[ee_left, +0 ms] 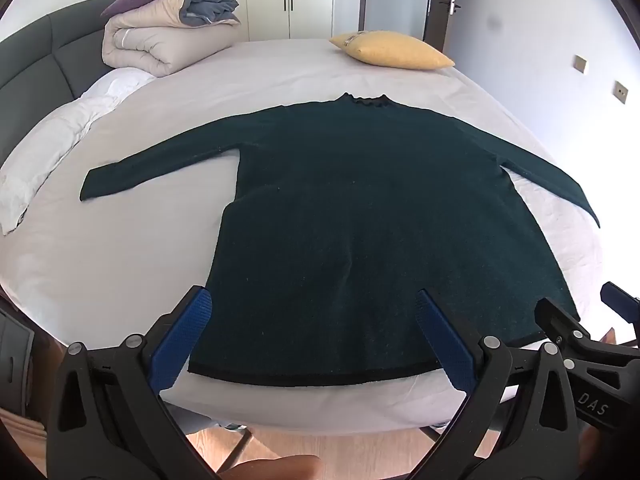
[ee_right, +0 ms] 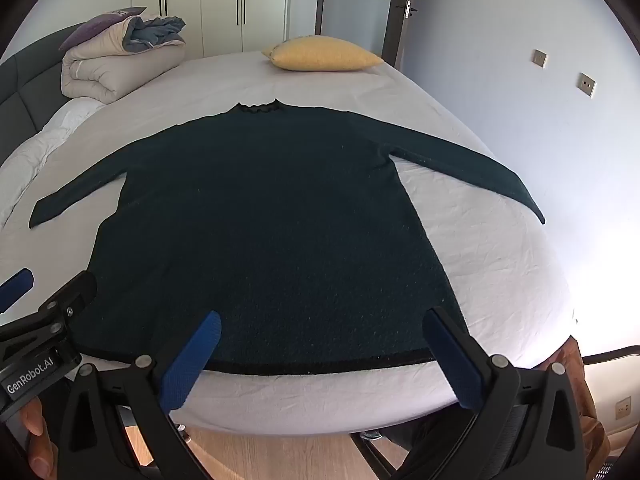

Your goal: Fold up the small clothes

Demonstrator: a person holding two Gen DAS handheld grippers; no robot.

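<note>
A dark green long-sleeved sweater (ee_left: 352, 208) lies flat on the white bed, collar far, hem near, both sleeves spread out. It also shows in the right wrist view (ee_right: 264, 216). My left gripper (ee_left: 314, 300) is open and empty, its blue fingers just above the hem's left half. My right gripper (ee_right: 322, 322) is open and empty over the hem's right half. Each gripper also shows at the edge of the other's view: the right one (ee_left: 580, 320) and the left one (ee_right: 48, 292).
The bed sheet (ee_left: 120, 260) is white, with its near edge just under the grippers. A folded duvet (ee_left: 160, 40) and a purple pillow sit far left. A yellow pillow (ee_left: 394, 50) lies at the far edge. A crumpled white cover (ee_left: 48, 152) lies at the left. Wooden floor is below.
</note>
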